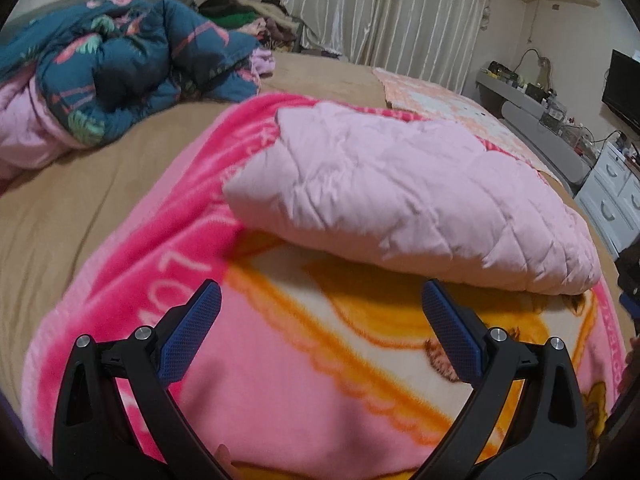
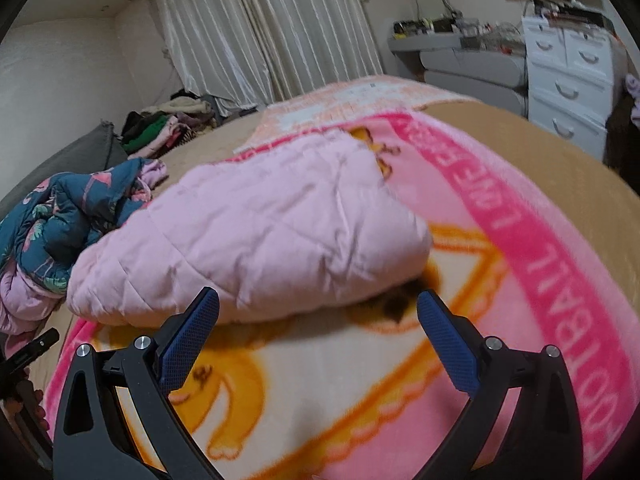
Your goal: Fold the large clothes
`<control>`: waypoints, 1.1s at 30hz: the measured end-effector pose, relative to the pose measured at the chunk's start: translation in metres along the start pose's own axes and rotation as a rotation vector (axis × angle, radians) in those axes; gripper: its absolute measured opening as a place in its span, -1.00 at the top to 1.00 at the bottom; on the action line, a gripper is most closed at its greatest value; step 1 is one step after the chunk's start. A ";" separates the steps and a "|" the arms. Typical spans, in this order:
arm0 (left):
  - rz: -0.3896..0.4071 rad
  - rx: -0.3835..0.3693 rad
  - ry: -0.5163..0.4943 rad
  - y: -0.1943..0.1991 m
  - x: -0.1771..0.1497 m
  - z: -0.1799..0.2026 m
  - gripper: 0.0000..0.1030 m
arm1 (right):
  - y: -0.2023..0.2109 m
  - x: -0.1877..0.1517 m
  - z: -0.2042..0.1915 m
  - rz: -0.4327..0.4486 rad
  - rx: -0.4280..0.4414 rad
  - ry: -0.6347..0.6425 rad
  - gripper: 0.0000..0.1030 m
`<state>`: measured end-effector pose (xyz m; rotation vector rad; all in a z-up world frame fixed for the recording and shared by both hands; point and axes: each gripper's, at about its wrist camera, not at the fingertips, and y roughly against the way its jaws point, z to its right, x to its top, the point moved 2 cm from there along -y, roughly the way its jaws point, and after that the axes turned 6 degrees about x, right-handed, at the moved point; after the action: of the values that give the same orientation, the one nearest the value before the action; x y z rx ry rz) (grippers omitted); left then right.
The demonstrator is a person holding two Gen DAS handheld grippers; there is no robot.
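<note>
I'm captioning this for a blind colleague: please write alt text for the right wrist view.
A folded pale pink quilted garment lies on a pink cartoon blanket on a bed. The right gripper hovers open in front of it, holding nothing.

Folded pink quilted garment (image 2: 256, 236) lies ahead of spread-open right gripper (image 2: 318, 304).

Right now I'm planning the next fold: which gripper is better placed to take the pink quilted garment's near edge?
Right, probably. The right gripper, open, nearly touches the pink quilted garment; the left gripper, also open, sits farther back.
</note>
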<state>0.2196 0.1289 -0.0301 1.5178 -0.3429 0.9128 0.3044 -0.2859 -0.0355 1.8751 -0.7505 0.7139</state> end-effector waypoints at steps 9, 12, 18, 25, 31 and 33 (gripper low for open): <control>-0.079 -0.046 0.109 -0.031 -0.001 -0.016 -0.82 | -0.037 -0.008 0.020 -0.074 0.039 -0.174 -0.92; -0.117 -0.085 0.170 -0.044 0.002 -0.019 -0.82 | -0.052 -0.004 0.028 -0.085 0.050 -0.249 -0.92; -0.168 -0.129 0.270 -0.066 0.011 -0.022 -0.82 | -0.080 0.007 0.045 -0.090 0.080 -0.369 -0.92; -0.202 -0.178 0.372 -0.086 0.024 -0.023 -0.82 | -0.101 0.020 0.048 -0.086 0.096 -0.367 -0.92; -0.239 -0.270 0.489 -0.106 0.028 -0.021 -0.84 | -0.116 0.017 0.056 -0.105 0.125 -0.391 -0.92; -0.242 -0.281 0.511 -0.113 0.031 -0.018 -0.84 | -0.120 0.018 0.057 -0.106 0.136 -0.393 -0.92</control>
<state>0.3109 0.1759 -0.0889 0.9985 0.0824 0.9752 0.4149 -0.2992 -0.1101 2.1947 -0.8558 0.3375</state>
